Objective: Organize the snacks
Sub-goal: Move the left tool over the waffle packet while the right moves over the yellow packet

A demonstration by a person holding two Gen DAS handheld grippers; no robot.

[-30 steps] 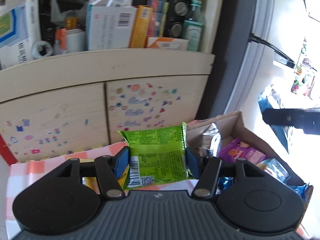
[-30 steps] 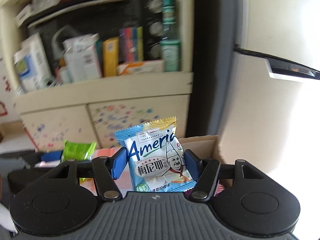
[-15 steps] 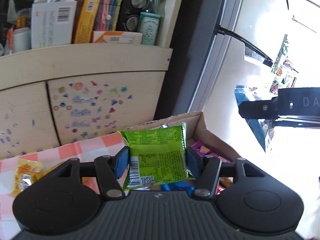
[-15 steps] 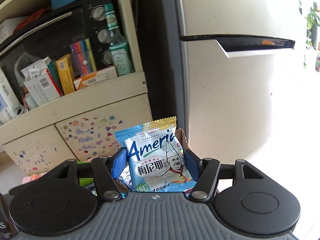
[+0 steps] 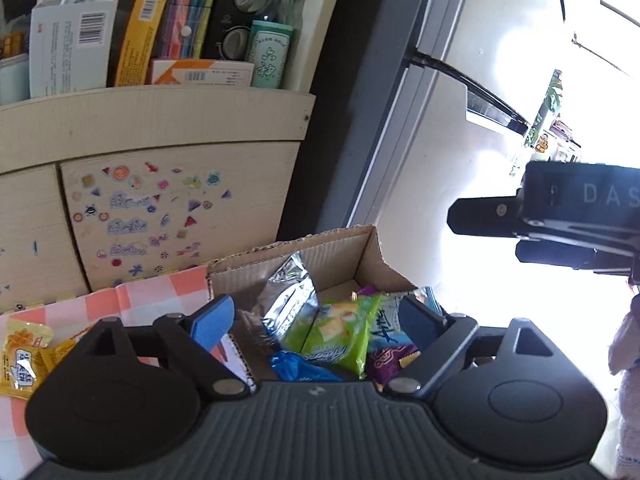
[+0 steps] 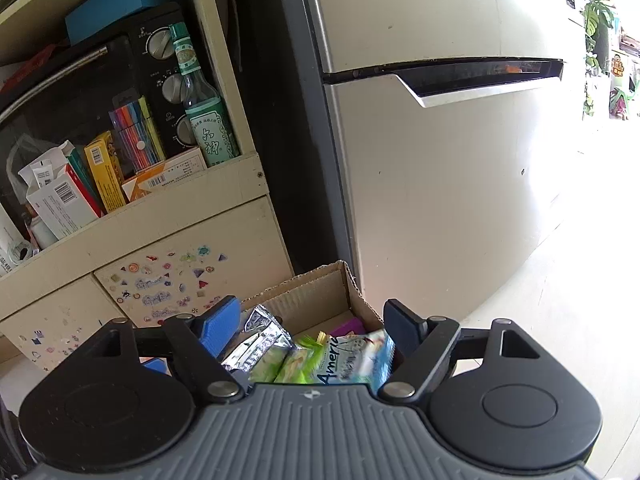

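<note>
Both grippers, left gripper and right gripper, have just been opening, jaws wide and empty above the cardboard box. Only the left view shows yellow packets at lower left.

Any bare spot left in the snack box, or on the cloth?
Bare floor shows only at the cardboard box's far corner, behind the silver packet. The near part is packed with wrappers. The checked cloth is free between the box and the yellow packets.

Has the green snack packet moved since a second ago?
Yes. The green snack packet dropped from the just-opened left gripper into the brown cardboard box, beside the silver foil bag.
</note>
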